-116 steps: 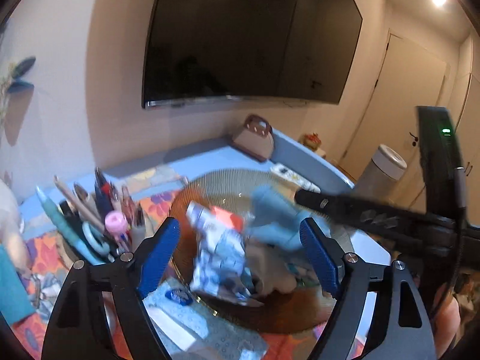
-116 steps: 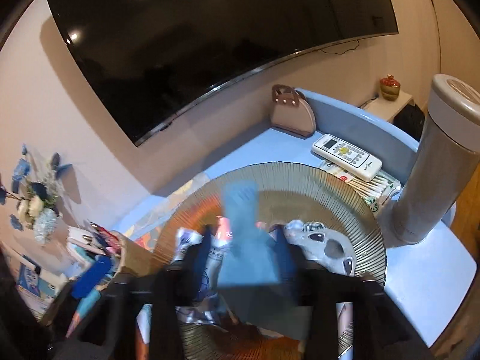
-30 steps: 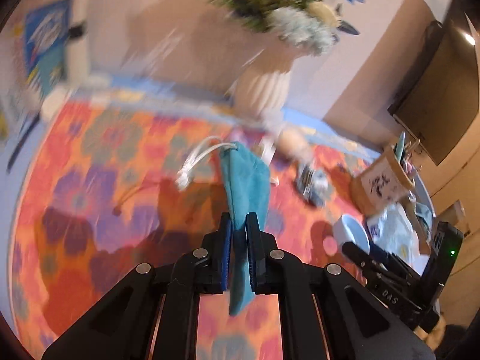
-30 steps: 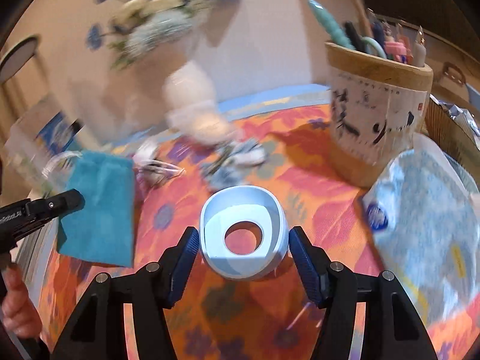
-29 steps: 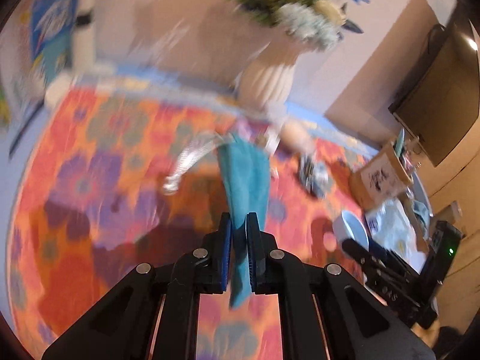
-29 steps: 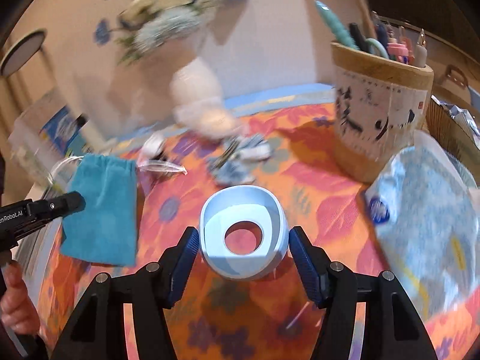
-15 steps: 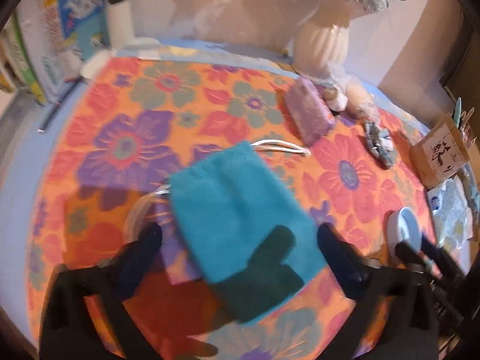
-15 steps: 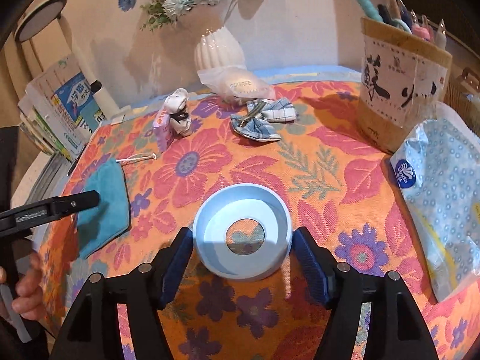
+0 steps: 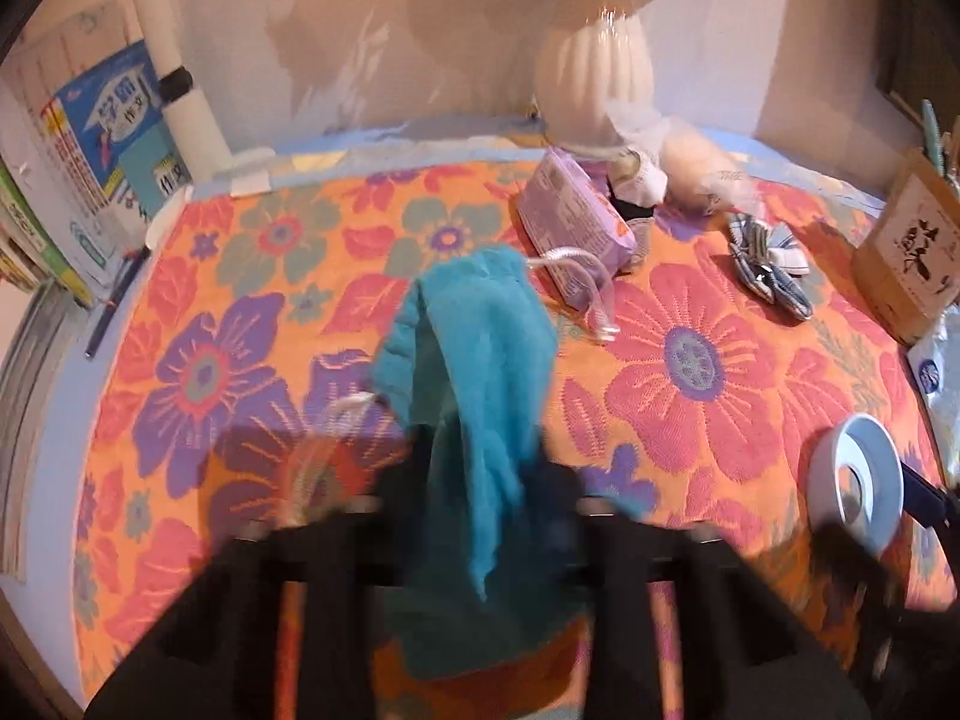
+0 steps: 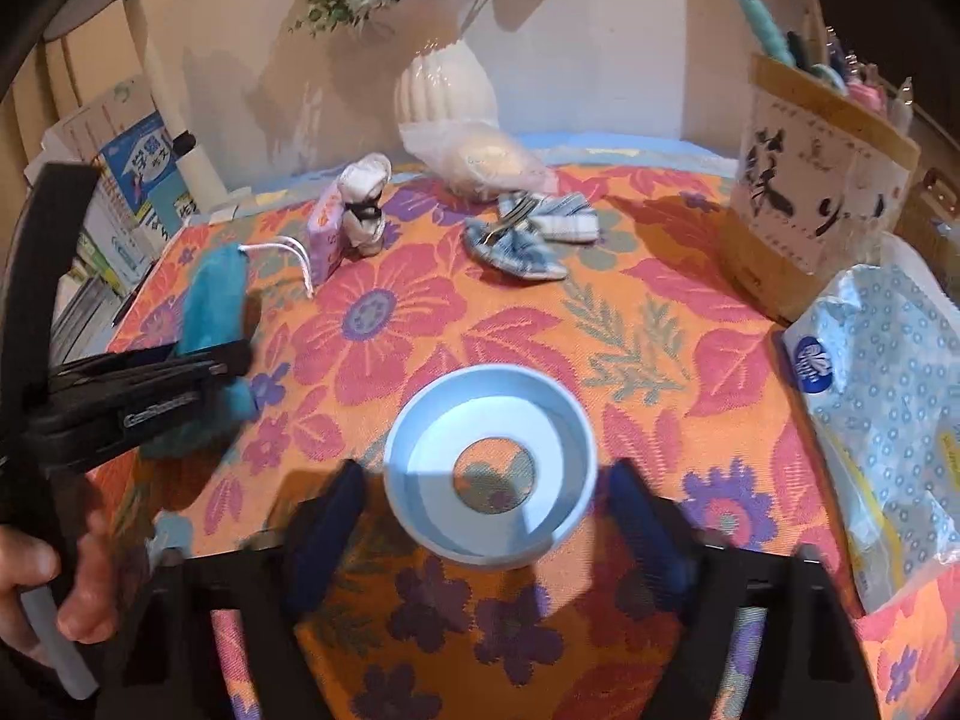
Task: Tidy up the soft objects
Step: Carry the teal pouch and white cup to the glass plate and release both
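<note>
- Closing on the teal pouch (image 9: 480, 330), the left gripper (image 9: 480, 480) has the fabric bunched between its blurred fingers, which seem to pinch it. The pouch rises out of the grip, with its lower end down on the cloth.
- Its white drawstring (image 9: 576, 258) trails towards the purple packet (image 9: 570, 222) just beyond it.
- A hand (image 10: 60, 594) grasps that gripper's handle at the left side of the right wrist view.
- The right gripper (image 10: 489, 510) is easing its jaws inward on a pale blue ring (image 10: 492, 414). The ring sits squarely between the pads, low over the cloth. The pads are blurred, but they appear to bear on its sides.
- Between the pouch and the ring, the flowered tablecloth (image 10: 630, 324) lies bare, and this stretch is the widest open ground.
- To the left of the pouch, the cloth ends at a blue table edge (image 9: 66, 420), with books (image 9: 90, 138) stacked just past it.
- Along the far edge by the wall stand a white vase (image 9: 591, 78), a bagged pale bundle (image 10: 486, 162) and a white rolled bundle (image 10: 363, 198) beside the packet.
- Striped cloth pieces (image 9: 768, 264) lie nearer, with room on all sides.
- The right side is crowded by a pen holder (image 10: 822, 204) and a tissue pack (image 10: 888, 390) just beside the ring.
</note>
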